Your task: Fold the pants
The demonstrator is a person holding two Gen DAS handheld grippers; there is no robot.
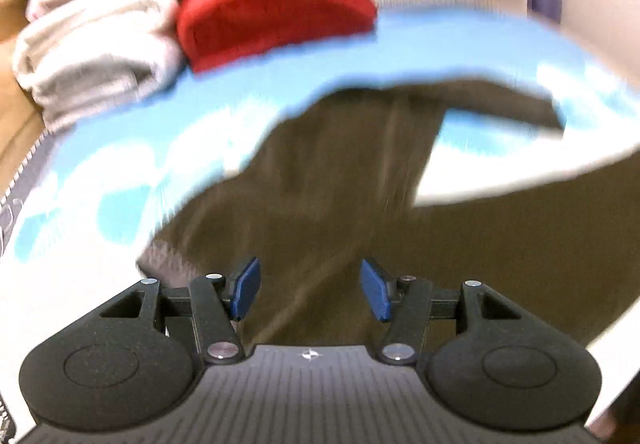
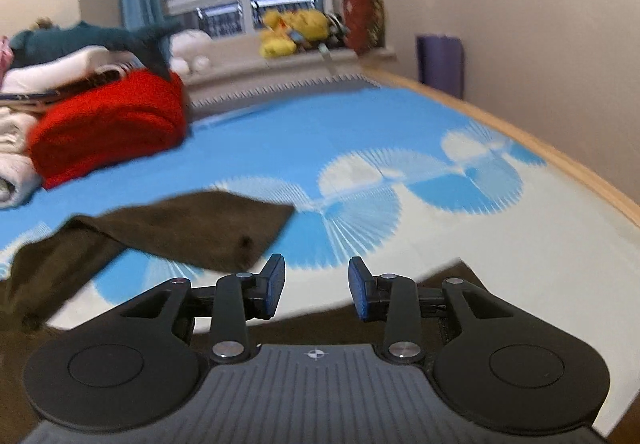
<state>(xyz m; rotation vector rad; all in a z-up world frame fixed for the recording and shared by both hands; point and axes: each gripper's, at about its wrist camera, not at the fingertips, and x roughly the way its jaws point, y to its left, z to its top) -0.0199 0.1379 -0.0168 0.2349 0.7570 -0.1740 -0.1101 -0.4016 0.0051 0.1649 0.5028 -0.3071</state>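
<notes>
Dark brown pants lie spread on a bed with a blue-and-white cover. One leg end points right at the far side. My left gripper is open and empty, hovering over the near part of the pants. In the right wrist view the pants lie to the left, with a leg end near the middle, and more brown cloth shows under the gripper. My right gripper is open and empty, above the bed cover at the pants' edge. The left view is blurred.
A folded red cloth and folded white towels sit at the far left of the bed. In the right view they are the red cloth, a dark teal garment, a windowsill with toys, and the bed's wooden edge.
</notes>
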